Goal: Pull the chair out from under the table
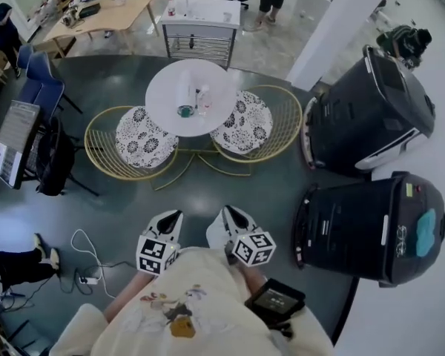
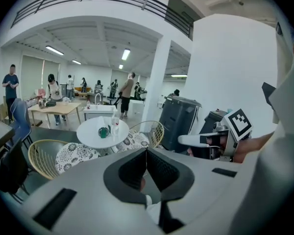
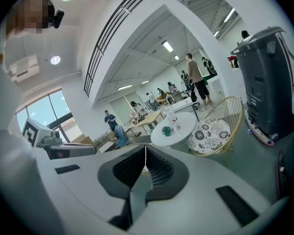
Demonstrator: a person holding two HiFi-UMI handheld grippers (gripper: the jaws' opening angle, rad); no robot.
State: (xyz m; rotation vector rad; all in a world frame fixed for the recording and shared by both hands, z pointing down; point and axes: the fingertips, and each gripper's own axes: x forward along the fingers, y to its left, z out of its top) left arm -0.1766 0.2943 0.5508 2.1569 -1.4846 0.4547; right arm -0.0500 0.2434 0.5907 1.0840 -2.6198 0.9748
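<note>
A round white table [image 1: 190, 95] stands ahead with a cup and bottles on it. Two gold wire chairs with floral cushions are tucked against it, one on the left [image 1: 137, 139] and one on the right [image 1: 246, 123]. My left gripper [image 1: 172, 216] and right gripper [image 1: 231, 213] are held close to my body, well short of the chairs, both shut with nothing in them. In the left gripper view the shut jaws [image 2: 146, 153] point at the table [image 2: 102, 130]. The right gripper view has its shut jaws [image 3: 145, 156] aimed toward the table [image 3: 174, 128] and the right chair [image 3: 213, 129].
Two big dark grey machines [image 1: 371, 110] [image 1: 371, 225] stand at the right. A black chair [image 1: 55, 158] and a screen are at the left, with cables [image 1: 89, 273] on the floor. A white pillar [image 1: 334, 21] and a white cart [image 1: 200, 21] lie beyond the table.
</note>
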